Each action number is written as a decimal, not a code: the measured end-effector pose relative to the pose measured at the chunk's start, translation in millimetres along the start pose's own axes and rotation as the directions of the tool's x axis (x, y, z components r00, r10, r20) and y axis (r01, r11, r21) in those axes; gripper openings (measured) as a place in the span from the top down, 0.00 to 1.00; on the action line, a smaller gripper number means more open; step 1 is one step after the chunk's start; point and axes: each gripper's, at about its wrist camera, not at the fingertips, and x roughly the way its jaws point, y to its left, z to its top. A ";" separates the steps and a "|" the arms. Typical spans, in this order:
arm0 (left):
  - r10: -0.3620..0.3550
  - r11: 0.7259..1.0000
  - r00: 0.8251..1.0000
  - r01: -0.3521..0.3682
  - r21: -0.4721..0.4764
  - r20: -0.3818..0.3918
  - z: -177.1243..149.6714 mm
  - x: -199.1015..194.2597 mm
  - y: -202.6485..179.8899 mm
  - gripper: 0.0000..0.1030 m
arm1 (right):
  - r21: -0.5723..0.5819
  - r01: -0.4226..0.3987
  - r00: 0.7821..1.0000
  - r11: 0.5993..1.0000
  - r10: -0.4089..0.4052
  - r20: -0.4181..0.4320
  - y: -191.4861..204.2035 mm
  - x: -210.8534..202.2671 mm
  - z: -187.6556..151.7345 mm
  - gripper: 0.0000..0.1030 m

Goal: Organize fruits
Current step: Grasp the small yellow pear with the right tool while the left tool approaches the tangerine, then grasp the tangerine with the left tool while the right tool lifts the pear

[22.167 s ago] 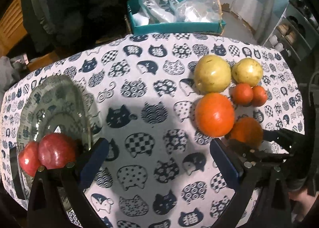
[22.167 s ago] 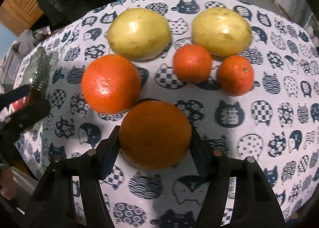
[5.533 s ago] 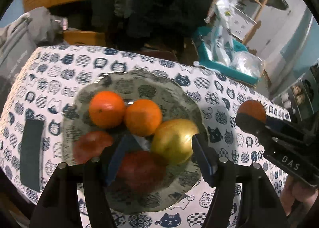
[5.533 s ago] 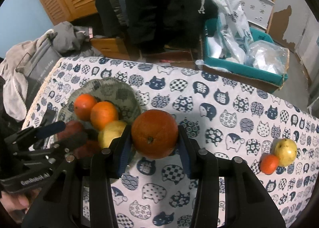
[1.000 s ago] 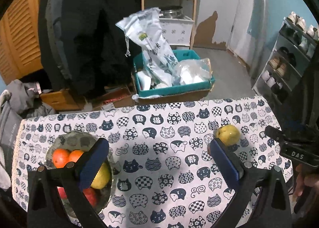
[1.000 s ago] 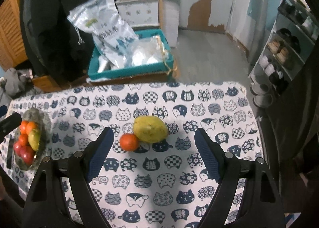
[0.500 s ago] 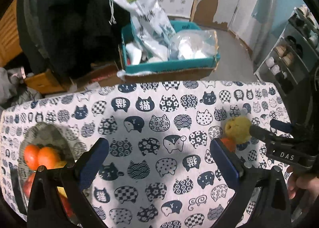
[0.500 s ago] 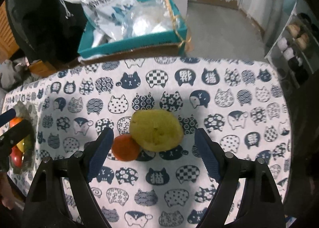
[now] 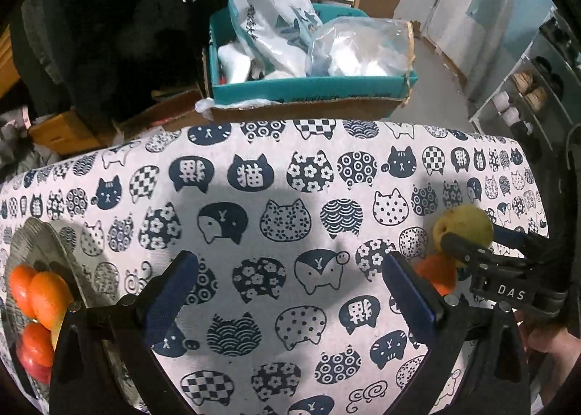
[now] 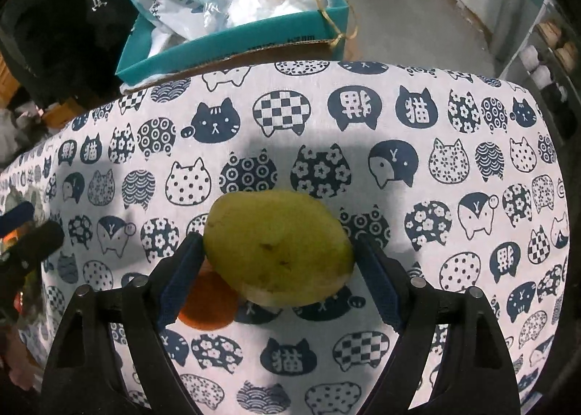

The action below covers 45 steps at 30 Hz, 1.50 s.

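A yellow-green fruit [image 10: 279, 244] lies on the cat-print cloth, and a small orange [image 10: 208, 302] touches its lower left side. My right gripper [image 10: 279, 241] is open and straddles the yellow fruit, one blue pad close to each end of it. In the left wrist view the same yellow fruit [image 9: 468, 222] and small orange [image 9: 435, 271] sit at the right, partly behind the right gripper [image 9: 472, 244]. My left gripper [image 9: 288, 262] hangs open above bare cloth with nothing between its fingers. At the far left a glass plate [image 9: 47, 237] holds oranges [image 9: 43, 295] and a red apple [image 9: 34, 367].
Beyond the table's far edge stands a teal box [image 9: 312, 91] with plastic bags in it. Dark clothing hangs at the back left, and a shoe rack [image 9: 526, 95] is at the right. A hand [image 9: 544, 338] holds the right gripper.
Both grippers have sunk toward the table and tilted further down. The yellow fruit, earlier ahead of the right gripper, now sits between its open pads.
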 end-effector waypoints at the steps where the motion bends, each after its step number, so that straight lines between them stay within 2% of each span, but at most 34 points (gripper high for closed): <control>1: -0.001 1.000 1.000 0.001 0.006 -0.001 -0.3 1.1 -2.2 0.01 | 0.006 -0.007 1.000 1.000 0.007 -0.002 -0.9 0.9 0.4 0.19; 7: -0.005 0.999 1.000 0.005 0.034 0.001 -1.9 2.2 -12.9 0.01 | 0.070 -0.070 0.997 0.995 0.072 -0.024 -9.8 11.4 0.1 0.19; 11: -0.009 0.999 1.000 0.009 0.038 0.003 -3.2 -0.1 -15.6 0.01 | 0.065 -0.075 0.997 0.995 0.076 -0.015 -8.8 9.6 -1.0 0.20; 19: -0.039 0.998 0.999 0.039 0.049 0.006 -4.6 -2.9 -28.1 0.01 | 0.061 -0.001 0.999 0.998 -0.002 0.045 -17.0 -9.0 -15.8 0.20; 21: -0.050 0.997 0.999 0.050 0.055 0.004 -5.3 -2.2 -34.8 0.01 | 0.079 0.025 0.998 0.997 -0.030 0.063 -26.3 -15.8 -20.4 0.20; 25: -0.081 0.995 0.997 0.081 0.062 -0.005 -5.7 0.5 -51.3 0.01 | 0.141 0.026 0.995 0.990 -0.039 0.088 -51.3 -29.1 -30.8 0.20; 30: -0.120 0.988 0.993 0.122 0.097 -0.022 -10.8 6.9 -78.8 0.01 | 0.161 0.074 0.990 0.984 -0.091 0.103 -74.5 -43.9 -49.1 0.20; 40: -0.108 0.981 0.991 0.120 0.155 -0.079 -26.6 32.0 -117.0 0.01 | 0.159 0.136 0.983 0.978 -0.153 0.104 -95.6 -55.6 -76.6 0.20; 42: -0.111 0.981 0.989 0.124 0.146 -0.092 -28.9 36.6 -119.9 0.06 | 0.164 0.131 0.983 0.978 -0.150 0.107 -98.5 -58.2 -80.4 0.20; 45: -0.114 0.982 0.987 0.129 0.140 -0.109 -29.9 41.3 -122.3 0.18 | 0.170 0.125 0.984 0.978 -0.144 0.108 -99.4 -59.9 -82.1 0.20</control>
